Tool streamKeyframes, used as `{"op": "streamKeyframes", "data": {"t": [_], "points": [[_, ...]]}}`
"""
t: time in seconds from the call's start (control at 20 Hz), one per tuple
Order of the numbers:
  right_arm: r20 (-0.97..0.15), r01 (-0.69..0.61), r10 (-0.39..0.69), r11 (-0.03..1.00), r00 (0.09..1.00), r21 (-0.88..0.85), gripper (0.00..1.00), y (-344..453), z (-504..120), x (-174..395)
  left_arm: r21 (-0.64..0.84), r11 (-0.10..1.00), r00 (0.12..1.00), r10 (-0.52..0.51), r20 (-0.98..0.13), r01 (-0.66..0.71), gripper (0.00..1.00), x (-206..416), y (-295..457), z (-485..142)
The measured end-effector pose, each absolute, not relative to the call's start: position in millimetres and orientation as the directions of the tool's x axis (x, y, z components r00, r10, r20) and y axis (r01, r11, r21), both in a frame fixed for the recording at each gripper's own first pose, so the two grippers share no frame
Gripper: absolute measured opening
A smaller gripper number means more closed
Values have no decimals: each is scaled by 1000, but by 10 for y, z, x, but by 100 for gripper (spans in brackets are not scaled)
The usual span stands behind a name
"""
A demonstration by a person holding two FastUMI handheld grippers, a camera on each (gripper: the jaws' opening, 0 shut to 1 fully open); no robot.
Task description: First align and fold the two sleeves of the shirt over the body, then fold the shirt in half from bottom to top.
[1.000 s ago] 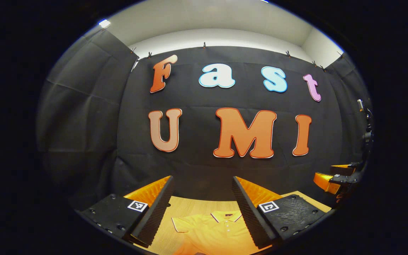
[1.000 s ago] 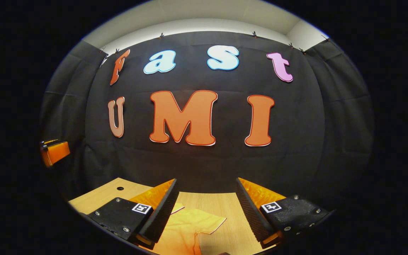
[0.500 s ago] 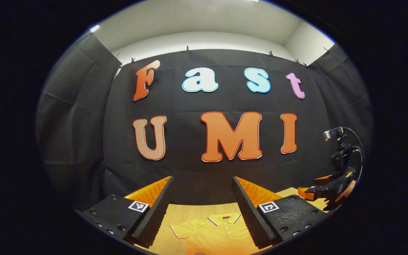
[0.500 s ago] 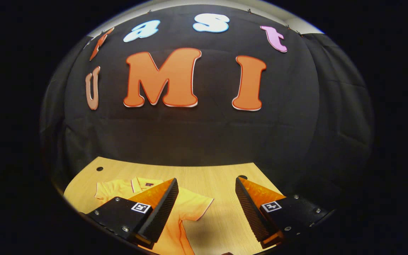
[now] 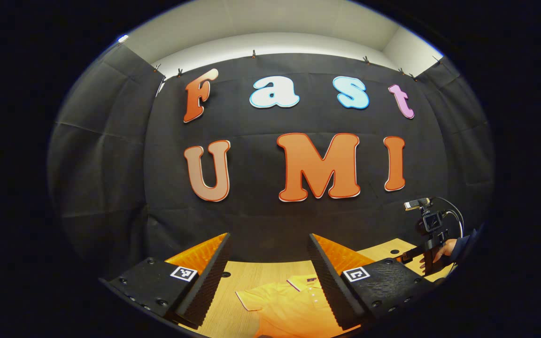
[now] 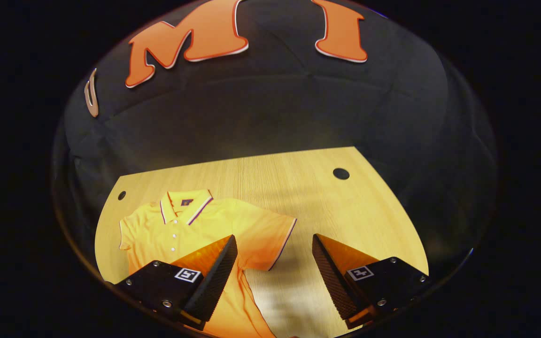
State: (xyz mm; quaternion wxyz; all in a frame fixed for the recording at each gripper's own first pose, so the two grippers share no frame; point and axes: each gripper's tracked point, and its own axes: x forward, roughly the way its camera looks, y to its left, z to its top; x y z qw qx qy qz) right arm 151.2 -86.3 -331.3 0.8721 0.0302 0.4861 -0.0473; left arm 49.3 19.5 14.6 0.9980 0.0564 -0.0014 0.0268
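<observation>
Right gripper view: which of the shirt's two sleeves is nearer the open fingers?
The sleeve spread toward the bare table, ending just above the right gripper. The other sleeve lies beyond the collar.

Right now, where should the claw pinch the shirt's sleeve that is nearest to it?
Probably at the sleeve cuff, the trimmed edge farthest from the collar. The sleeve lies flat and spread out on the table, so its outer edge is free to lift. The right claw hangs open just above it, so come straight down from above, one finger on each side of that edge.
</observation>
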Motion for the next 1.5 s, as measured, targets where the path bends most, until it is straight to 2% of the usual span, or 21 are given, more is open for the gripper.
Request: {"op": "streamKeyframes", "data": {"t": [0.15, 0.4, 0.75, 0.9, 0.95, 1.15, 1.2, 1.3, 1.35, 1.4, 1.45, 1.5], "points": [[-914, 167, -6, 984, 406, 67, 91, -809, -3701, 1548, 98, 990, 994, 103, -33, -99, 96, 507, 281, 40], [-966, 206, -16, 978, 259, 39, 87, -898, -4182, 1608, 111, 980, 981, 173, -90, -162, 97, 486, 377, -141], [-997, 237, 3, 971, 83, 23, 79, -958, -4722, 1613, 141, 973, 968, 206, -144, -186, 97, 456, 401, -285], [-999, 262, 12, 965, 34, 21, 64, -944, -4851, 1617, 147, 970, 963, 218, -156, -195, 97, 451, 423, -307], [-999, 268, 21, 963, 42, 31, 60, -938, -4842, 1671, 148, 969, 962, 222, -159, -199, 97, 441, 422, -321], [-999, 221, -54, 974, 1, -52, 44, -983, -4880, 1644, 137, 969, 958, 228, -177, -205, 97, 457, 400, -366], [-998, 203, -67, 977, 0, -65, 36, -980, -4876, 1644, 135, 970, 957, 225, -180, -203, 97, 457, 390, -369], [-998, 208, -65, 976, -3, -64, 29, -959, -4868, 1642, 132, 973, 960, 214, -181, -192, 97, 456, 377, -370], [-999, 220, -52, 974, -3, -51, 16, -935, -4870, 1657, 131, 974, 962, 206, -180, -185, 97, 456, 360, -379], [-1000, 227, -1, 974, -21, -5, 16, -843, -4842, 1620, 134, 974, 962, 206, -179, -184, 97, 441, 372, -394], [-1000, 256, 24, 966, 11, 26, 16, -801, -4836, 1659, 139, 973, 961, 210, -179, -186, 98, 434, 390, -382], [-999, 270, 4, 963, 48, 17, 10, -829, -4849, 1744, 145, 971, 960, 216, -180, -192, 98, 403, 422, -413]]}}
